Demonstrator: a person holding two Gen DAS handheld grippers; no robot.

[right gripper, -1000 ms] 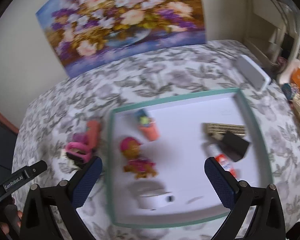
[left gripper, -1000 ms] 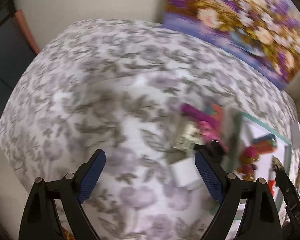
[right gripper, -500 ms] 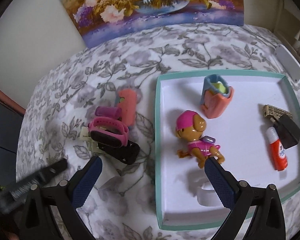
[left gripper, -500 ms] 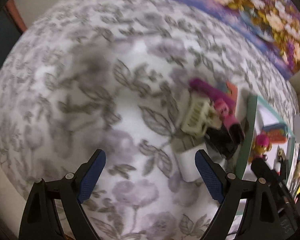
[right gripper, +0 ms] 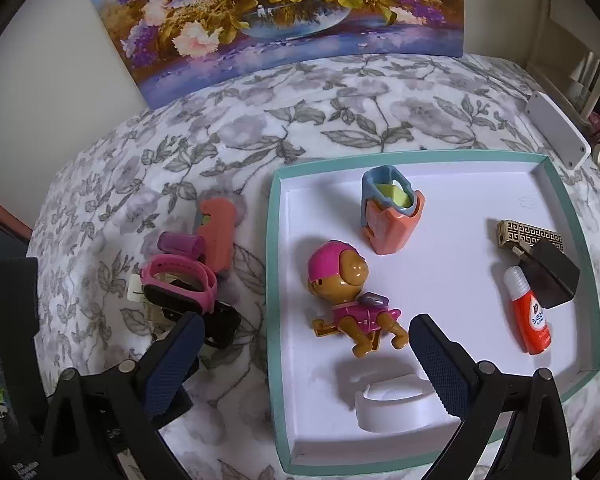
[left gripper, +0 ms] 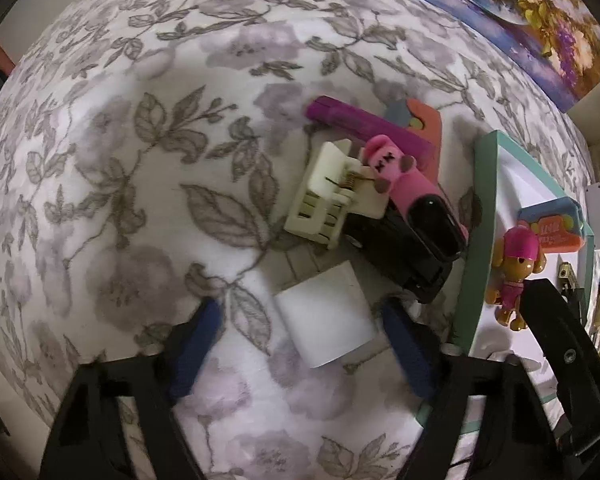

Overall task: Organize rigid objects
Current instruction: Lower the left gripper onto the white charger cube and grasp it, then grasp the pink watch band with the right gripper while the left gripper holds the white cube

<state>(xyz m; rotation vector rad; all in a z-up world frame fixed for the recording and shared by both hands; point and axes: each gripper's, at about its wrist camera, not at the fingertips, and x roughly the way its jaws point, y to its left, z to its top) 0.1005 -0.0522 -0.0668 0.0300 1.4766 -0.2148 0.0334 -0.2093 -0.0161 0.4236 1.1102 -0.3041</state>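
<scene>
A white block (left gripper: 324, 316) lies on the flowered cloth between the fingers of my left gripper (left gripper: 300, 314), which points straight down. Its jaws are closing; the pads stand apart from the block's sides. Just beyond the block is a heap: a cream clip (left gripper: 328, 196), a pink watch (left gripper: 412, 196), a purple tube (left gripper: 352, 120), a coral piece (left gripper: 428, 128) and a black object (left gripper: 400, 256). My right gripper (right gripper: 306, 332) hangs open over the left rim of the teal tray (right gripper: 274, 280), with nothing gripped, above a toy dog (right gripper: 348, 292).
The tray also holds a coral-and-blue cup (right gripper: 392, 212), a gold patterned bar (right gripper: 528, 234), a black adapter (right gripper: 552, 276), a red bottle (right gripper: 530, 316) and a white holder (right gripper: 392, 404). A flower painting (right gripper: 276, 16) leans against the wall. A white flat box (right gripper: 556, 128) lies far right.
My left gripper has come down toward the heap until the white block sits between its fingers, and its jaws have narrowed. The right gripper has drifted lower and to the left.
</scene>
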